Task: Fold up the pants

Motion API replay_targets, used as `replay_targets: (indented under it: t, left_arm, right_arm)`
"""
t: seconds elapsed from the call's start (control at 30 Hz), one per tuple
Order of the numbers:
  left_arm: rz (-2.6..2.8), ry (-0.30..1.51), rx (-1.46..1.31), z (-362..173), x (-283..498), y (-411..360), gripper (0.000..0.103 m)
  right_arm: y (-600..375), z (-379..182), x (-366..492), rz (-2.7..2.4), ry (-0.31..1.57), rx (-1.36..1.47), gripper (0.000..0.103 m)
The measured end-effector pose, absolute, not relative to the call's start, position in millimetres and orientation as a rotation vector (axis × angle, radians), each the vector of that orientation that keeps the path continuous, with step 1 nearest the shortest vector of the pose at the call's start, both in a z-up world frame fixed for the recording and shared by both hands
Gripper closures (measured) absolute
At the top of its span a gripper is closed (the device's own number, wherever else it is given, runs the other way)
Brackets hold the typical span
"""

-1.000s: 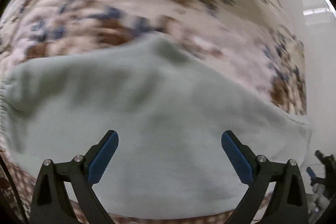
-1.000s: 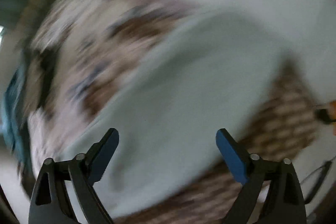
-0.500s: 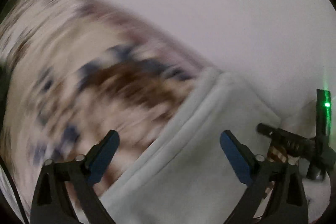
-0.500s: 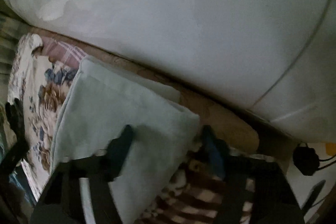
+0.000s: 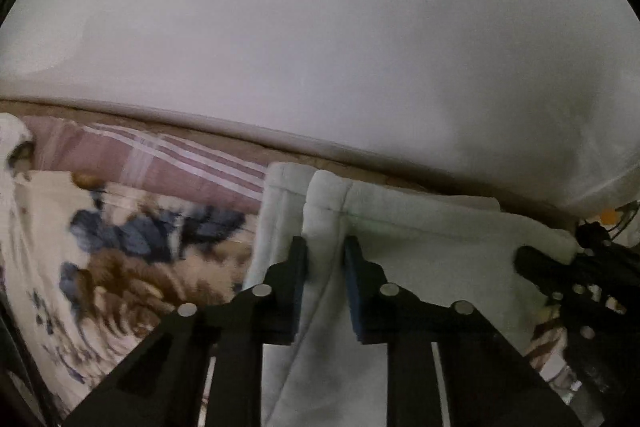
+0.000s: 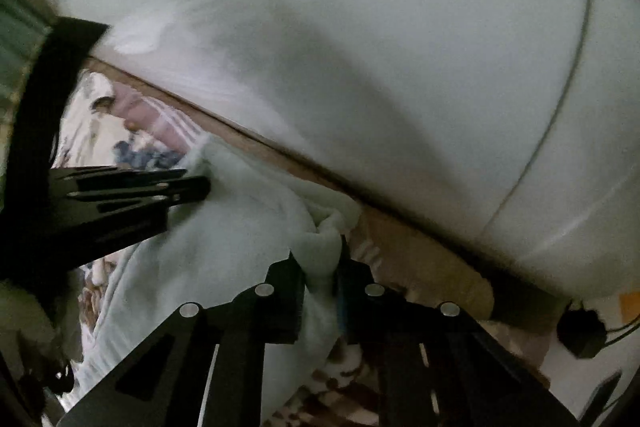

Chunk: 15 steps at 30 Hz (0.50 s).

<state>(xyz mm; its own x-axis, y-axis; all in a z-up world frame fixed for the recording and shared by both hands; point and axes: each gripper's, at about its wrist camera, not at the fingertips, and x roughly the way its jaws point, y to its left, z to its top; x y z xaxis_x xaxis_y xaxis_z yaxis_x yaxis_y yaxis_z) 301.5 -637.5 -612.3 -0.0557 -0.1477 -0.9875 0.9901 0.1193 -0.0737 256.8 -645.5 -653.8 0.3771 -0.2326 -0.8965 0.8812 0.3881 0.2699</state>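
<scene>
Pale mint pants (image 5: pixel 420 259) lie on a flowered bedspread, their far edge along a brown rim. My left gripper (image 5: pixel 325 259) points down at that edge, its jaws closing, with a raised ridge of the fabric pinched between the blue pads. The right gripper (image 6: pixel 320 259) is closing too, and a bunched corner of the pants (image 6: pixel 240 227) is squeezed between its pads. Each gripper shows in the other's view: the right gripper (image 5: pixel 524 261) at the pants' right corner, the left gripper (image 6: pixel 202 187) on the left part of the edge.
A big white padded surface (image 5: pixel 320 27) rises just behind the brown rim (image 5: pixel 224 135). The flowered bedspread (image 5: pixel 120 247) and a pink striped cloth (image 5: pixel 168 155) lie to the left. A black plug with a cord (image 6: pixel 580 335) sits at the lower right.
Both grippers went from wide open to closed on the pants' far edge. The left swung from over the flat pants to that edge and rolled; the right sank onto the corner.
</scene>
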Motion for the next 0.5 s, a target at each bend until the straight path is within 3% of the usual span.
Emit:
replay_targets:
  t: [0.2,0.37,0.4,0.43,0.5]
  left_arm:
    - [-1.189,1.083,0.923,-576,320,-624,0.093]
    - [-1.081,1.208,0.839,-596,359,-635,0.092]
    - [-1.077,1.229,0.813,-596,364,-633,0.090]
    - [-1.075,1.250,0.784,-594,368,-629,0.088]
    - [-1.055,1.245,0.731,-586,377,-617,0.071]
  right_arm:
    - [-639,-622,268,-0.799,0.835,0.784,0.090]
    - [-657,-659,276,-0.828,0.935,0.840,0.088]
    - [-661,-672,280,-0.816,1.003,0.850,0.087]
    - [-665,-684,282,-0.803,1.081,0.859,0.079]
    - [-667,-685,273,-0.779,1.086,0.902,0.071]
